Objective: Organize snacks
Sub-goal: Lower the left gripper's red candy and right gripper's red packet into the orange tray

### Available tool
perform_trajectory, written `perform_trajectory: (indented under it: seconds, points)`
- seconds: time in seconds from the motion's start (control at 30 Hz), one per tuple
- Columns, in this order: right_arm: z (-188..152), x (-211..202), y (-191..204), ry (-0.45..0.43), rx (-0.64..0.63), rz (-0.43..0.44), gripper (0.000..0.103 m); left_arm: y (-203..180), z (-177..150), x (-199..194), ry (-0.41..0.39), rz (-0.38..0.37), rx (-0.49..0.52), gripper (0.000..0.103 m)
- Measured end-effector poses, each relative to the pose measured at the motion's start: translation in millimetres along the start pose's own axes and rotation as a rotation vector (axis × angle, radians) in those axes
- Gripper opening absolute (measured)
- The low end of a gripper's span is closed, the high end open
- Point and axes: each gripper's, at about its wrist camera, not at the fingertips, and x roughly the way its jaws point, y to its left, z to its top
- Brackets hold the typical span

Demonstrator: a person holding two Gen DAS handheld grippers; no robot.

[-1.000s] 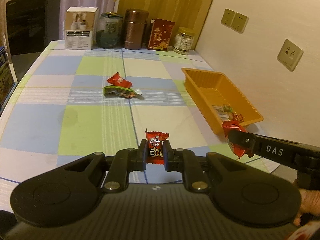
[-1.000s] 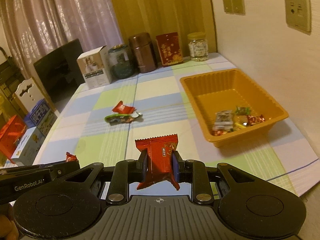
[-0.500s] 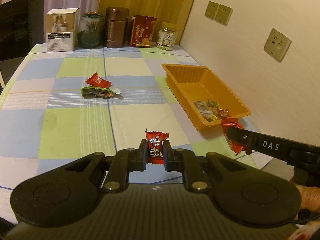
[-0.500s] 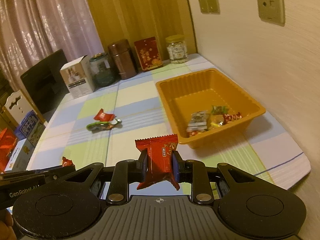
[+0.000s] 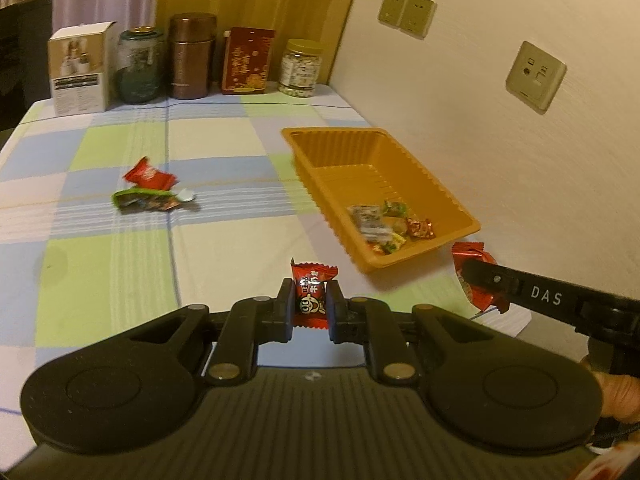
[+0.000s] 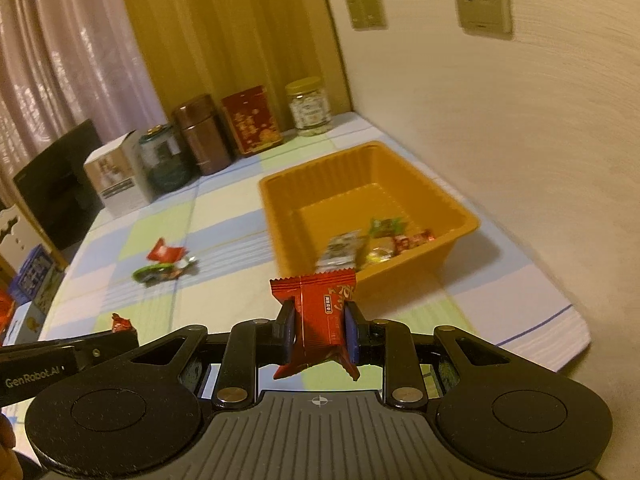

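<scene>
My left gripper (image 5: 311,304) is shut on a small red candy (image 5: 312,294) with a white face printed on it, held above the table short of the orange tray (image 5: 320,148). My right gripper (image 6: 319,330) is shut on a larger red snack packet (image 6: 320,320), just before the tray's (image 6: 460,210) near wall. The right gripper (image 5: 480,280) also shows at the right edge of the left wrist view, beside the tray's near corner. Several wrapped snacks (image 5: 384,226) lie in the tray's near end. A red packet (image 5: 149,176) and a green packet (image 5: 144,200) lie together on the checked tablecloth, left of the tray.
At the table's far edge stand a white box (image 5: 80,74), a green jar (image 5: 141,66), a brown canister (image 5: 192,58), a red box (image 5: 248,60) and a clear jar (image 5: 301,68). The wall with sockets (image 5: 536,76) runs right behind the tray. A hand (image 5: 616,394) holds the right gripper.
Both grippers have moved to the right across the table toward the tray, each keeping its snack. The tray and the loose packets now sit further left in both views.
</scene>
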Motion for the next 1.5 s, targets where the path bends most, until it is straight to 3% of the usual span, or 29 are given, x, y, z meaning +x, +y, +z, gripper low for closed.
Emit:
perform_trajectory:
  seconds: [0.63,1.07,1.5]
  points:
    - [59.2,50.7,-49.1,-0.017,0.022,-0.023,0.026,-56.1,68.2,89.3,0.028,-0.096,0.083,0.014]
    - [88.7,94.7,-62.6,-0.005,0.006,-0.021,0.026,-65.1,101.2,146.1,0.055,-0.108,0.098,0.014]
    - [99.1,116.8,-66.0,0.004,0.01,-0.03,0.026,-63.7,113.9,176.7,0.074,-0.113,0.115,0.014]
